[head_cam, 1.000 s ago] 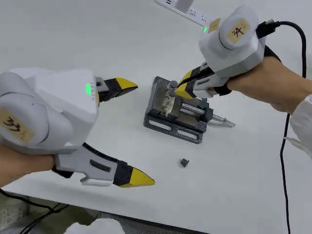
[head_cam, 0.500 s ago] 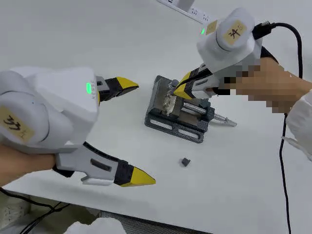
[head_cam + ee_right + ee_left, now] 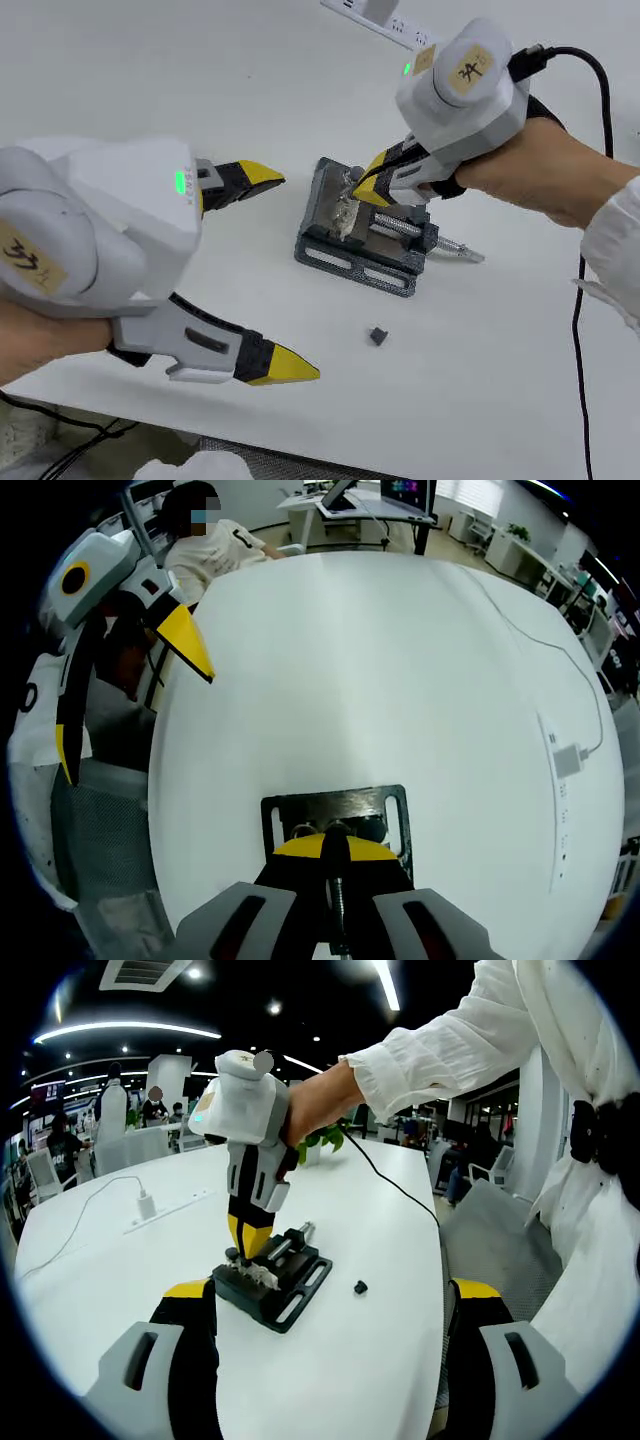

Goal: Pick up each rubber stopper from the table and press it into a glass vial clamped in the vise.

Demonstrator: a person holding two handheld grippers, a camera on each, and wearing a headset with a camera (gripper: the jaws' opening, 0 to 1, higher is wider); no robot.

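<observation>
Head view looks down from near; both gripper views face the vise [image 3: 352,262] from opposite sides

The left gripper [image 3: 292,275] and right gripper [image 3: 366,190] are white, with black jaws tipped yellow. The vise [image 3: 360,262] is dark grey, the stopper [image 3: 377,335] at lower centre near-black, the table [image 3: 200,80] white.

White, yellow-tipped left gripper [image 3: 283,272]: jaws spread wide, pointing forward. Matching right gripper [image 3: 366,190]: jaws closed tip to tip, angled downward, gripped by a bare hand [image 3: 520,165].
</observation>
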